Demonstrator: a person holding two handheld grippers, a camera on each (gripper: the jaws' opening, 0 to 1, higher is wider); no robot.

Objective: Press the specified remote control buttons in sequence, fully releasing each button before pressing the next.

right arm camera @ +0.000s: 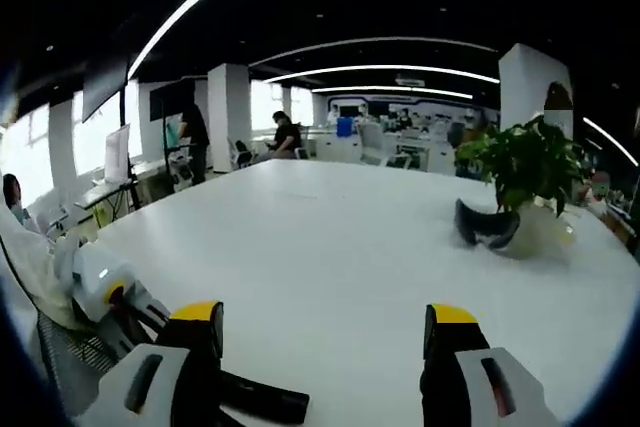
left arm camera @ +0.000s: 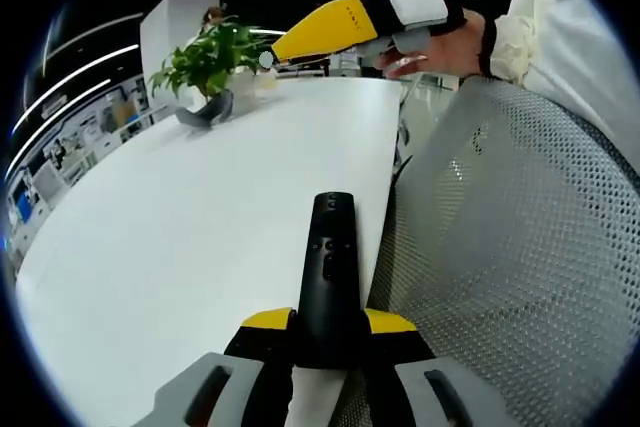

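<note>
1. Setting: an open-plan office with long ceiling light strips; a large white, smooth, matte tabletop [left arm camera: 200,217] carries the scene, and a grey mesh chair back [left arm camera: 520,247] stands at its near edge.
2. Task object: a slim black plastic remote control [left arm camera: 330,277], a long bar with small buttons along its upper face, projects over the tabletop's near edge, next to the chair. In the right gripper view the same remote [right arm camera: 255,397] appears as a dark bar low at the left.
3. Left gripper [left arm camera: 328,332]: its yellow-tipped jaws are narrowed onto the remote's lower end, one on each long side, holding it with the button face up.
4. Right gripper [right arm camera: 327,342]: jaws stand wide apart with nothing between them, above the tabletop. In the left gripper view it [left arm camera: 275,52] is held high in a hand [left arm camera: 440,47], well apart from the remote.
5. Handling (judgement): the remote looks light, rigid and somewhat slick; the side grip at the lower end leaves the buttons free, though a firm press far from the jaws could tip it.
6. Background object: a leafy green plant in a dark curved pot [right arm camera: 520,182] stands toward the tabletop's far edge.
</note>
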